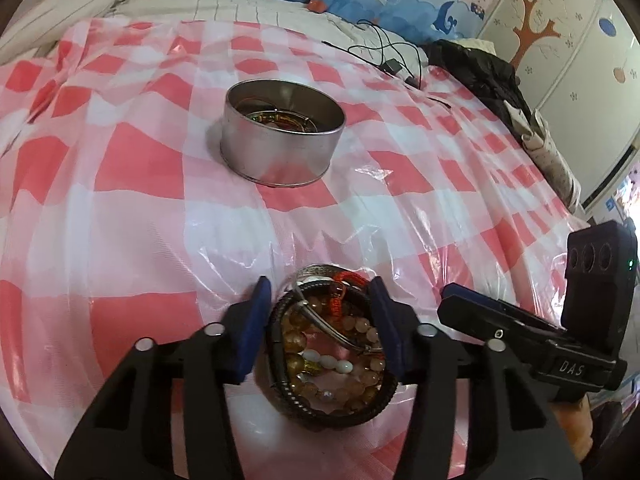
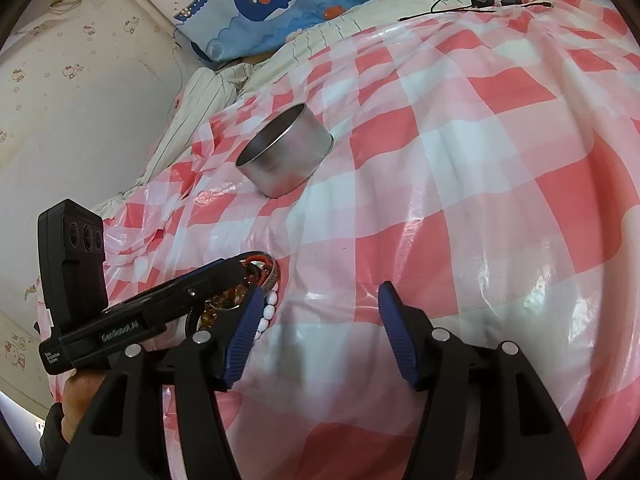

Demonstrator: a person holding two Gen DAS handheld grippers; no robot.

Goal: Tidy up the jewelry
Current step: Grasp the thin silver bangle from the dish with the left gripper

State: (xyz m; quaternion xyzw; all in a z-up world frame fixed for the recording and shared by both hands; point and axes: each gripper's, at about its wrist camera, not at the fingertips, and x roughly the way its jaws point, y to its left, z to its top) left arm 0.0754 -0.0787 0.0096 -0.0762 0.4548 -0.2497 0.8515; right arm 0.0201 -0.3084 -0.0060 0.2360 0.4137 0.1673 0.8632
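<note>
A pile of bracelets [image 1: 328, 364] lies on the checked cloth: amber beads, white beads, a black cord band, a red string and a silver bangle. My left gripper [image 1: 320, 320] straddles the pile, and its blue pads [image 1: 252, 332] touch the pile on both sides. In the right wrist view the same pile [image 2: 267, 311] peeks out beside the left gripper [image 2: 236, 276]. My right gripper [image 2: 320, 320] stands open over bare cloth just right of the pile, with nothing between its fingers. Farther back stands a round metal tin [image 1: 280, 152] [image 2: 288, 156] with some jewelry [image 1: 276, 118] inside.
A red-and-white checked plastic sheet [image 1: 120, 168] covers the bed. Black cables and a charger [image 1: 392, 66] lie at the far edge, with a dark garment [image 1: 480, 72] at the right. Blue whale-print bedding [image 2: 272, 0] and a wall lie beyond.
</note>
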